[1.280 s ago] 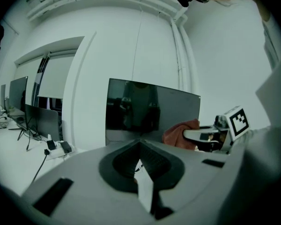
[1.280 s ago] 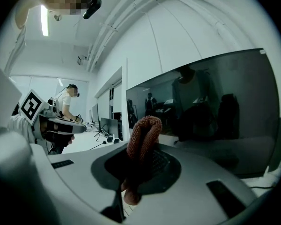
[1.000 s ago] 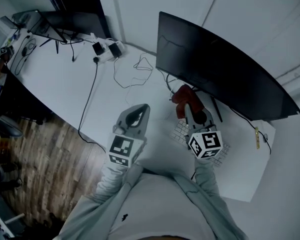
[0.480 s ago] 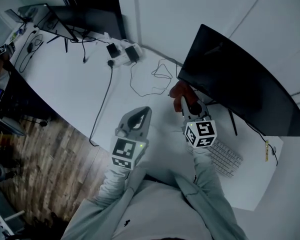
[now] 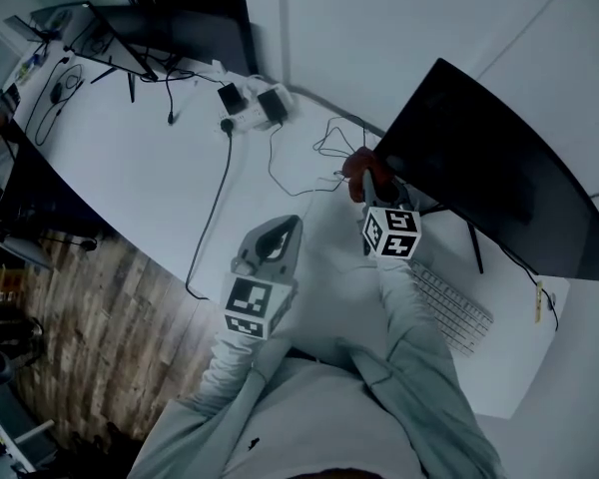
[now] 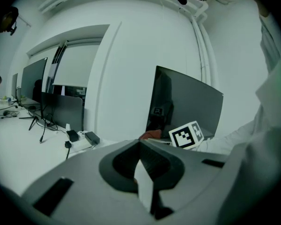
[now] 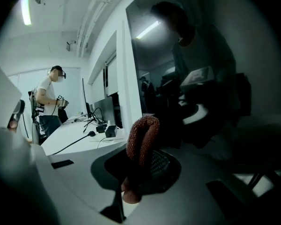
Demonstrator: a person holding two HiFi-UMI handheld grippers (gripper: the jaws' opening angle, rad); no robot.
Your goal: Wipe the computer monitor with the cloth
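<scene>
A wide black computer monitor (image 5: 489, 183) stands on the white desk (image 5: 160, 178), its dark screen filling the right gripper view (image 7: 196, 78). My right gripper (image 5: 367, 180) is shut on a reddish-brown cloth (image 5: 362, 169), held up at the monitor's left edge. In the right gripper view the folded cloth (image 7: 141, 142) sticks up between the jaws, close to the screen. My left gripper (image 5: 277, 230) hovers lower over the desk, jaws shut with nothing between them (image 6: 141, 165). From the left gripper view the monitor (image 6: 187, 104) is ahead, with the right gripper's marker cube (image 6: 186, 135) before it.
A white keyboard (image 5: 449, 307) lies under the monitor. Thin cables (image 5: 299, 173) and a power strip with adapters (image 5: 250, 108) lie on the desk. Another dark monitor (image 5: 175, 28) stands at the far left end. A person (image 7: 49, 107) stands in the background. Wooden floor (image 5: 70, 317) lies left.
My right gripper has carried the cloth up and away from the keyboard to the monitor's left edge. The head view has shifted left. The left gripper stays nearly still.
</scene>
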